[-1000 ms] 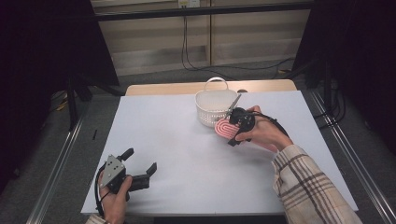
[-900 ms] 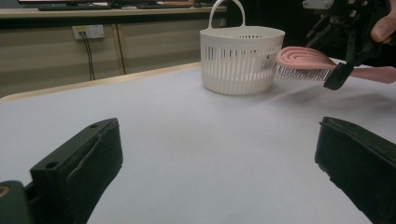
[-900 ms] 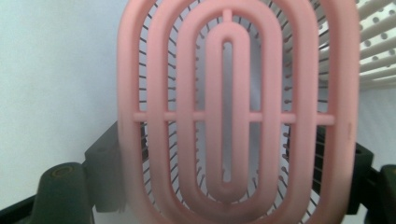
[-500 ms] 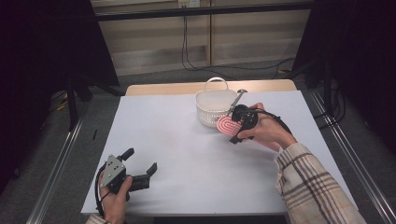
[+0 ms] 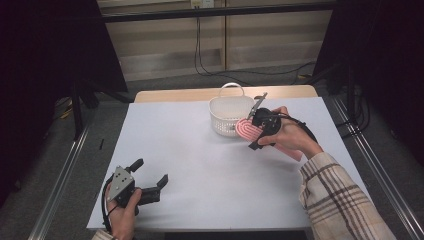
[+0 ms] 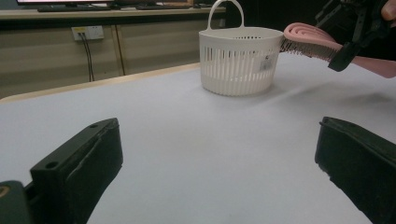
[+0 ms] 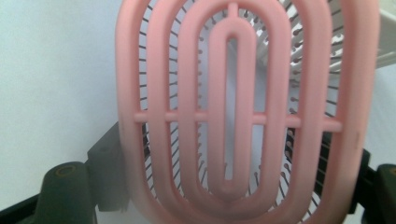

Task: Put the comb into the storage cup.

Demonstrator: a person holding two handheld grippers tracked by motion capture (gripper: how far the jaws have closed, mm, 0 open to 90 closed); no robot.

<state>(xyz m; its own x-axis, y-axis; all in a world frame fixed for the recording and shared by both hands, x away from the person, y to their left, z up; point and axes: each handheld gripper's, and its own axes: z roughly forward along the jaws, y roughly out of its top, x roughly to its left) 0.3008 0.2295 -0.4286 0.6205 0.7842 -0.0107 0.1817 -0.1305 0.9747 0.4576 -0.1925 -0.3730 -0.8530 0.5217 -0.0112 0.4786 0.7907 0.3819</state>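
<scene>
Right gripper (image 5: 256, 131) jaws clamped on pink hairbrush (image 5: 246, 129) at basket (image 5: 227, 116) rim. Lift bristles clear before lowering in. Left gripper (image 5: 150, 182) jaws apart, resting on desk (image 5: 200, 170).

A white table (image 5: 200, 150) with a wooden far edge stands on grey carpet (image 5: 65, 165). Beyond it runs a pale panelled wall (image 5: 165, 45) with dangling black cables (image 5: 200, 50); both sides lie dark.

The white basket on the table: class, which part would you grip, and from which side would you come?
Grip the basket's arched handle from straight above. It stands upright over the open top, thin enough for two jaws to close across, while the round slatted body looks too wide. The hairbrush in the right gripper crowds its right rim.
</scene>
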